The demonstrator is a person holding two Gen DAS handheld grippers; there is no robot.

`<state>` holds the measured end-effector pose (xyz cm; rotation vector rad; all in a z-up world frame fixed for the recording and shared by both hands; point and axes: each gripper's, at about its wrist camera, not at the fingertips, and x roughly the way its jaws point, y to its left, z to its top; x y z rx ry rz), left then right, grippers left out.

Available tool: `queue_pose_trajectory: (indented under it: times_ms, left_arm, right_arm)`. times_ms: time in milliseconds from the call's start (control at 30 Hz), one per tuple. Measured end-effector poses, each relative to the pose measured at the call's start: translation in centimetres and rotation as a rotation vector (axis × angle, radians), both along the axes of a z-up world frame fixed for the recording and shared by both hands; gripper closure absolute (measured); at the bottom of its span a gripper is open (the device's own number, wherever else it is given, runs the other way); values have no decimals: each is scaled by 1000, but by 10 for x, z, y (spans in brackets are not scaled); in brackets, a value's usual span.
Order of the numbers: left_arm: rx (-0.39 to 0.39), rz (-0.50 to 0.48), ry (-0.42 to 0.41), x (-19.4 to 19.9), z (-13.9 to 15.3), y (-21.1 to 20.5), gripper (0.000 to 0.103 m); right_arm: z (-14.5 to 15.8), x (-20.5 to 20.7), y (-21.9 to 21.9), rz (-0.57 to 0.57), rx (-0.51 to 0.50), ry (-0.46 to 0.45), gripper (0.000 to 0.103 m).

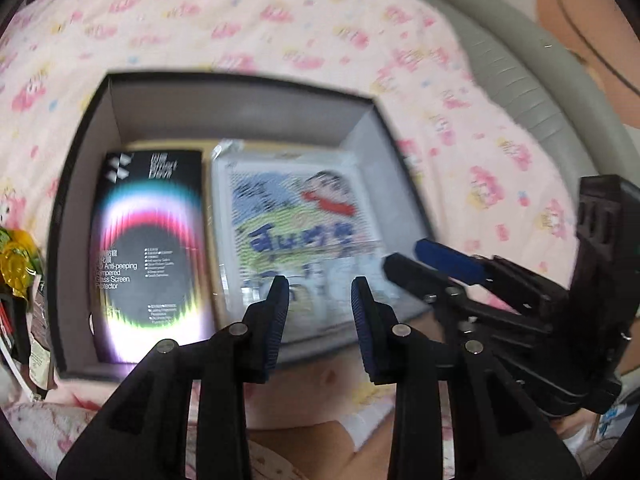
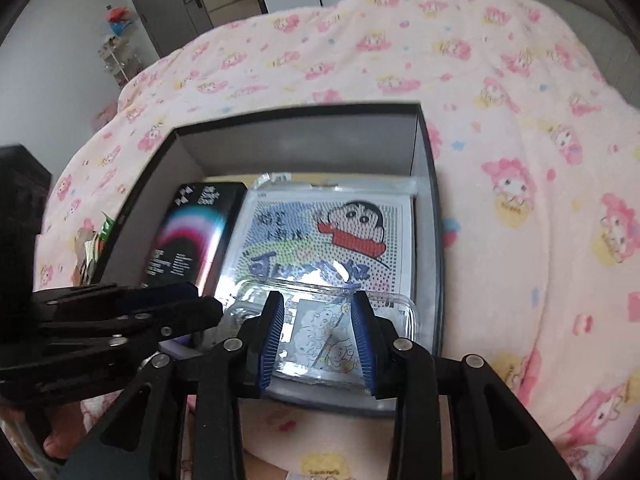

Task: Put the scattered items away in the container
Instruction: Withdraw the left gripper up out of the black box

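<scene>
While both hand-held grippers hang over the near edge of the box (image 2: pixel 430 184), neither grips anything. Left hand-held gripper (image 1: pixel 320 294): jaws at a narrow gap, nothing between the pads, blurred cartoon sheet showing through the gap. Right hand-held gripper (image 2: pixel 318 308): jaws partly apart, a clear plastic case (image 2: pixel 400 312) lying under them in the box; pads (image 2: pixel 364 332) look clear of it, though I can't tell from this angle if the tips touch its lid. In the left wrist view the right one comes in from the right edge, fingers side-on, its gap unreadable there.

Box is dark outside, grey inside, sitting on a bed with a pink cartoon-print blanket (image 2: pixel 520 120). Inside: black screen-protector package (image 1: pixel 150 256) on the left, flat; cartoon bead-art sheet (image 2: pixel 332 236) in a clear sleeve on the right, just beside it. Clear case lies on the sheet's near end, with a line-drawing card visible through it.

Left wrist view is motion-blurred: sheet's lettering unreadable, only part of the package's print legible. Left of the box, outside it, a yellow wrapped item (image 1: pixel 16 264) and some packets sit cut off by the frame edge; can't identify them. Near box wall is partly hidden behind the gripper fingers.
</scene>
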<state>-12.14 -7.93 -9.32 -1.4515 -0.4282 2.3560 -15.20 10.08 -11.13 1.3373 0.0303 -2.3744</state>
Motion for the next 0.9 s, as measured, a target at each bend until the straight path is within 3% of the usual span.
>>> queue_pose_trajectory:
  times_ms: [233,500,900]
  left_arm:
    - [-72,2,143,37,38,21,68]
    - [-70,11,200,71,64,18,68]
    - [-79,51,233,104,84,-13,68]
  right_arm:
    - [50,36,8,-49,-15,168,62]
    - [83,68,2,-41,13,218,62]
    - [103,102,-29,17,-11,250,62]
